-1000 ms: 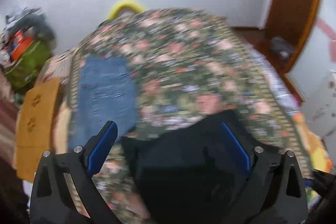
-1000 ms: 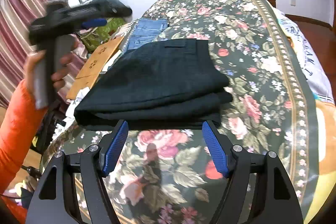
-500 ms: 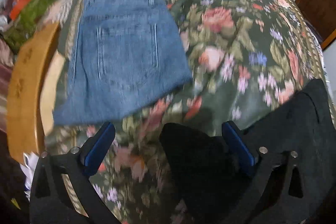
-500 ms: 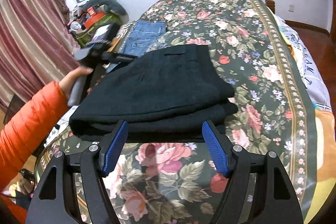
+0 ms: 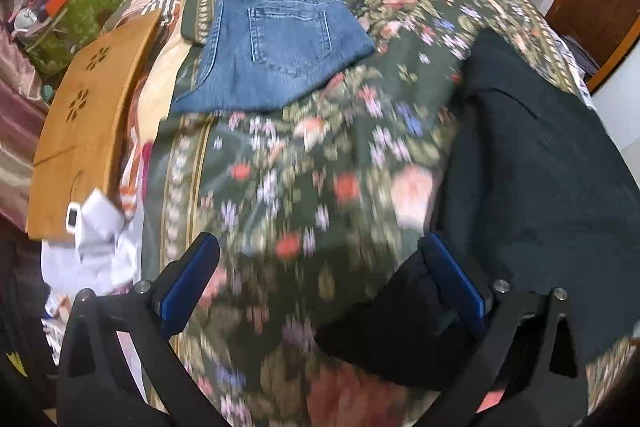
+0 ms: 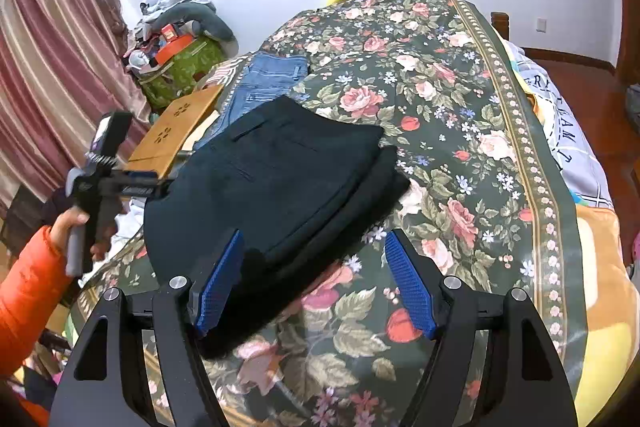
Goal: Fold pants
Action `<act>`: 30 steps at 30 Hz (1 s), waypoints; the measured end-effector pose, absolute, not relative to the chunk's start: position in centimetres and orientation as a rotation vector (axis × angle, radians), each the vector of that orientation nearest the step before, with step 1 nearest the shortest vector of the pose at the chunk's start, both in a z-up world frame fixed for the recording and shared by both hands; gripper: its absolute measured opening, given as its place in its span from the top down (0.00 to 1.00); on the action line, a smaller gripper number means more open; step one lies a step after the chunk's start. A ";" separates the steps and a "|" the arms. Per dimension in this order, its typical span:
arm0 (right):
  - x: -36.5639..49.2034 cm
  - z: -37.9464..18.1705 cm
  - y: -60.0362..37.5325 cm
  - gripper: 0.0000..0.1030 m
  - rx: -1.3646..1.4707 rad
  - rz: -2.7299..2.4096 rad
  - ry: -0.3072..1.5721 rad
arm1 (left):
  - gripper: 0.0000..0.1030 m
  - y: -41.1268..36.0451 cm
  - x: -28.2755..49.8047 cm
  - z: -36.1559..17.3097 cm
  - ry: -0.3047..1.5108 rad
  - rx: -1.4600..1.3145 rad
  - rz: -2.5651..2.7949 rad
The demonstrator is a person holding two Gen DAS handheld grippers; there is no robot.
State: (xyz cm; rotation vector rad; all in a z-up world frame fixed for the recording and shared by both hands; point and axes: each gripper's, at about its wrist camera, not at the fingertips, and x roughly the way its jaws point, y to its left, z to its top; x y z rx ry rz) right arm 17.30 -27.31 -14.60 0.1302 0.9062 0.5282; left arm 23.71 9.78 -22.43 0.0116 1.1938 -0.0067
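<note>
The left tongs (image 5: 320,283) have swung out to the left side of the black pants (image 6: 276,183) since a moment ago, and the right tongs (image 6: 312,283) have come in closer to the pants' near edge. The pants lie folded in a thick stack on the bed (image 6: 460,115), near its left side. Both tongs are wide open and hold nothing. I think they stand at two sides of the stack so they can tidy it or lift it. The folding looks almost done. The left view shows the jeans (image 5: 276,35) whole, folded flat and well apart from the black pants (image 5: 532,187), but it is blurry down low. The right view hides most of the jeans (image 6: 268,79) behind the stack, but it shows the stack's layers and the hand (image 6: 80,227) holding the left tongs.
</note>
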 end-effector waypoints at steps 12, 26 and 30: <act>15.7 -15.1 -26.7 0.32 0.106 0.529 0.906 | 0.08 10.9 17.5 -17.8 1.065 -0.148 -0.026; 15.5 -17.4 -23.9 0.75 0.000 0.592 0.934 | 0.52 6.5 16.7 -19.8 1.078 -0.027 -0.169; 15.8 -17.1 -23.9 0.74 -0.038 0.607 0.950 | 0.52 6.8 16.8 -18.9 1.080 -0.017 -0.180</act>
